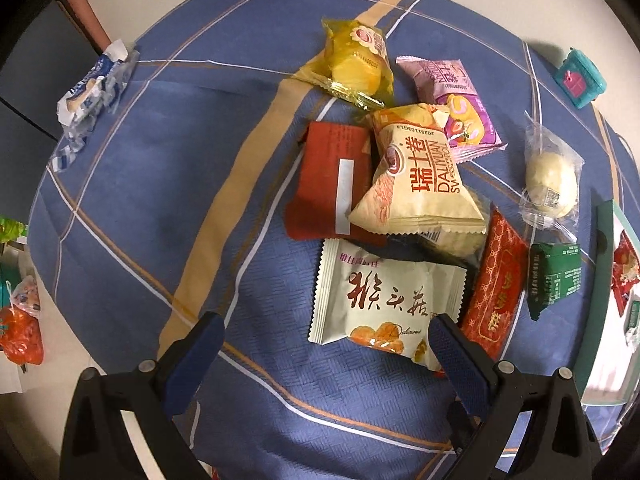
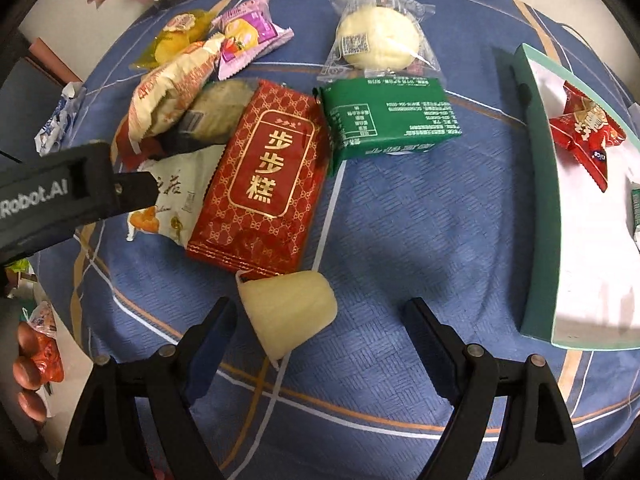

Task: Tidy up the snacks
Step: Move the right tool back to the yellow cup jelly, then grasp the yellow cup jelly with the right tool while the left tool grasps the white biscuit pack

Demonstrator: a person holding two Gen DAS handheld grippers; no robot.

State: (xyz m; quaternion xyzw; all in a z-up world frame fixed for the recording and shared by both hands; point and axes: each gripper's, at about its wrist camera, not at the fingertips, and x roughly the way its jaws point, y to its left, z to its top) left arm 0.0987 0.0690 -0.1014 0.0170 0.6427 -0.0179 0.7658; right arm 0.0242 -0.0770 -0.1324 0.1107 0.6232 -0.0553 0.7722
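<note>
- Snacks lie in a loose heap on the worktop (image 1: 132,184), which wears a blue woven cloth crossed by tan and white stripes.
- Nearest my left fingers (image 1: 328,332) sits a white crinkle-edged packet (image 1: 384,300), flat, its long axis running across my view; my right fingertip overlaps its lower corner, though I cannot tell whether it touches.
- My left fingers are spread wide and carry nothing.
- Behind it, a puffy cream pillow packet (image 1: 420,184) leans on a matte red-brown packet (image 1: 332,176).
- A glossy red-and-gold patterned packet (image 2: 260,176) lies with its long axis pointing away from me, tilted slightly right; a green foil block (image 2: 388,116) sits just beside its far right corner, lying crosswise.
- A clear-wrapped pale round bun (image 2: 380,36) rests beyond the green block.
- A pale translucent jelly cup (image 2: 288,308), tapered, lies on its side just ahead of my right fingers (image 2: 320,320), wider end toward me.
- My right fingers stand wide apart, holding nothing.
- A teal-walled tray (image 2: 544,200) at the right holds a red twisted packet (image 2: 584,132).
</note>
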